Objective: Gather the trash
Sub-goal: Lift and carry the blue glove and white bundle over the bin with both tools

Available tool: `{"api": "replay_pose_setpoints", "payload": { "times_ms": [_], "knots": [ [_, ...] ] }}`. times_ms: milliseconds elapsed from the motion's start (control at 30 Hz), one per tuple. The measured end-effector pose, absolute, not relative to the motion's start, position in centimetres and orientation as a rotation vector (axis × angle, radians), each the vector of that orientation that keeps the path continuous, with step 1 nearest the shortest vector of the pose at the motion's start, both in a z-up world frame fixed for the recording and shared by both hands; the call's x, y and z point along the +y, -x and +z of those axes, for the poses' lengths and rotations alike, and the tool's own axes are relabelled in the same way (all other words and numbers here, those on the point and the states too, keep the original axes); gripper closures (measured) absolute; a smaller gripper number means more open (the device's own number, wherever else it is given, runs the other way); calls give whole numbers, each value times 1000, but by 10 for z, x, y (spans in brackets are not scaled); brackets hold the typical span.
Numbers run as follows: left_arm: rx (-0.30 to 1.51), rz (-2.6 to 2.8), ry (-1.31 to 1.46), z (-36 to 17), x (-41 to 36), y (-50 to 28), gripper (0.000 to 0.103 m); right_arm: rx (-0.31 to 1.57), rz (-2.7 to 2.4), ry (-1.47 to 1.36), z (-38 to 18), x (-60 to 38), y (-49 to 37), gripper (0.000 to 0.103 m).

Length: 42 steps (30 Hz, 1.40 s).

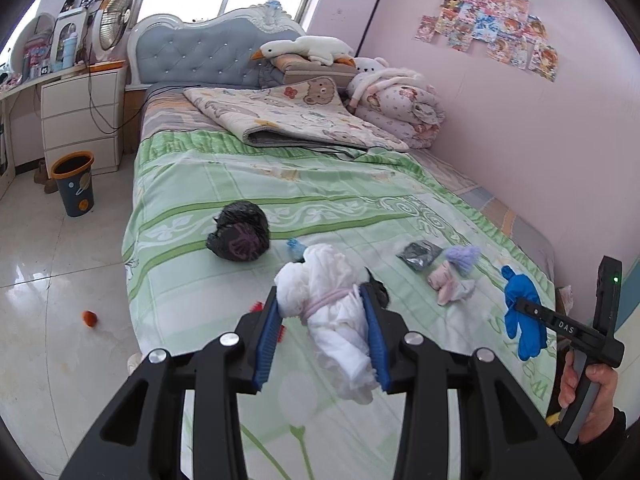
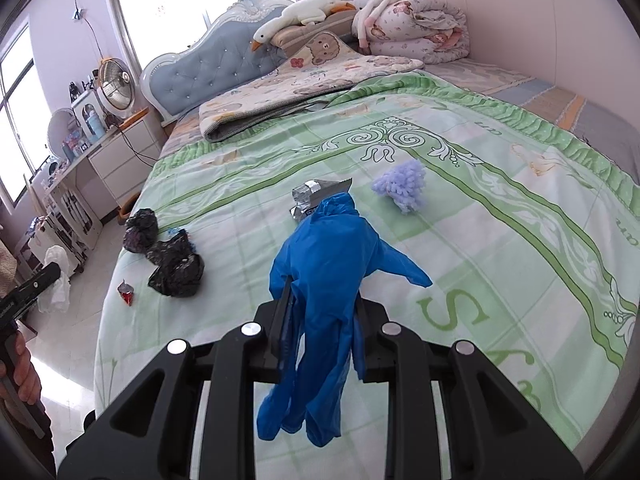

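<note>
The left tool holds a white rag — black bags lie ahead. The right tool holds a blue glove — foil and purple fluff lie ahead on the bed.

— What sits where on the bed?

— A bag bundle lies toward its left edge, with a foil packet and a fuzzy tuft over to the right, and a crumpled cloth just in front of them.

— And farther back?

— A folded quilt lies across the middle, before the headboard; a plush goose lies on the pillows behind it.

— The floor?

— A bin stands left of the bed, in front of the drawers.
</note>
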<state>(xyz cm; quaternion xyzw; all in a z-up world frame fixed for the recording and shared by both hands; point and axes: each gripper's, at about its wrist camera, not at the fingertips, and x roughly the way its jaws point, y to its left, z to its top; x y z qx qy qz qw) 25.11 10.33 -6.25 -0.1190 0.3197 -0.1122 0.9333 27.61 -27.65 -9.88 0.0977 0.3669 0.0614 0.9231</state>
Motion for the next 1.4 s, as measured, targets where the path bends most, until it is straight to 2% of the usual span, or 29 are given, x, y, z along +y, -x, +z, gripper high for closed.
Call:
{"api": "replay_pose_setpoints", "payload": {
  "times_ms": [667, 1400],
  "knots": [
    [628, -468, 121, -39, -2, -164, 66, 670, 123, -167, -48, -302, -139, 80],
    [589, -690, -41, -15, -108, -81, 66, 632, 23, -210, -39, -361, -21, 80]
  ]
}}
